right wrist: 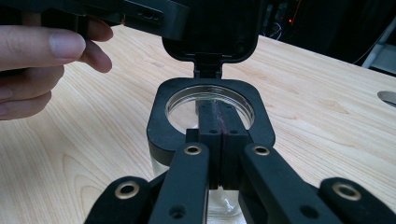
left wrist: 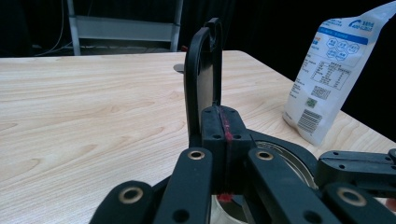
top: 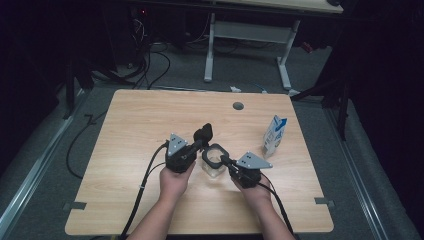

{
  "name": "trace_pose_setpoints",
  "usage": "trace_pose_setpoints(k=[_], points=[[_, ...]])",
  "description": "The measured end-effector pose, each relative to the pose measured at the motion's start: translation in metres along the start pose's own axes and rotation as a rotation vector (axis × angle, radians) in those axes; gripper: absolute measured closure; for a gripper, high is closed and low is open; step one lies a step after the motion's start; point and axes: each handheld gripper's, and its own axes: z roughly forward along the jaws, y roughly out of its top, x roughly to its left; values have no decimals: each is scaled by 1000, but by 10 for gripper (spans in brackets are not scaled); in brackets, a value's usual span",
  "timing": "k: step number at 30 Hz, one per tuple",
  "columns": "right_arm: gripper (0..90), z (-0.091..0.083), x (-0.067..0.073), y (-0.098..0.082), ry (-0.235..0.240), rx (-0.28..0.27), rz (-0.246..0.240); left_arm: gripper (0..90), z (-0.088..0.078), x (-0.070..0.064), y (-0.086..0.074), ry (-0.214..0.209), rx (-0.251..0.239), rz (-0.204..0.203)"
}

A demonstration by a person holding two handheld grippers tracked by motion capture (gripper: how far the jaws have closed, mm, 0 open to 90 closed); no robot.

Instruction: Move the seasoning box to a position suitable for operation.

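A clear jar point(top: 214, 162) with a black squared rim point(right wrist: 161, 116) stands on the wooden table point(top: 140, 120), its hinged black lid point(left wrist: 203, 70) swung up and open. My left gripper point(top: 200, 141) is shut, its tips point(left wrist: 219, 116) right beside the upright lid point(top: 204, 132); whether they touch it I cannot tell. My right gripper point(top: 226, 161) is shut too, its closed jaws point(right wrist: 217, 112) reaching over the near rim above the jar's mouth. Nothing is between either pair of pads. A white and blue pouch point(top: 275, 135) stands to the right of the jar.
A round grommet hole point(top: 238, 106) sits near the table's far edge. The person's left hand point(right wrist: 37, 60) is close to the jar on its left. Cables trail from both grippers toward the near edge. A white desk frame point(top: 247, 45) stands on the floor beyond.
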Motion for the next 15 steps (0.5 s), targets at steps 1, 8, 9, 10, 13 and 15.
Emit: trace_pose_setpoints(k=[1,8,9,10,13,15], points=[[900,0,0,0,1,-1,-1,900,0,0,0,1,0,0],[900,0,0,0,2,-2,-3,899,0,0,0,4,3,1],[900,0,0,0,2,-2,-3,899,0,-1,0,3,7,0],[900,0,0,0,2,-2,-3,899,0,-1,0,0,13,3],[845,-1,-1,1,3,5,0,872,-4,-5,-1,-30,19,26],[818,-2,-1,2,1,10,-1,857,-8,-7,-1,-39,23,41]])
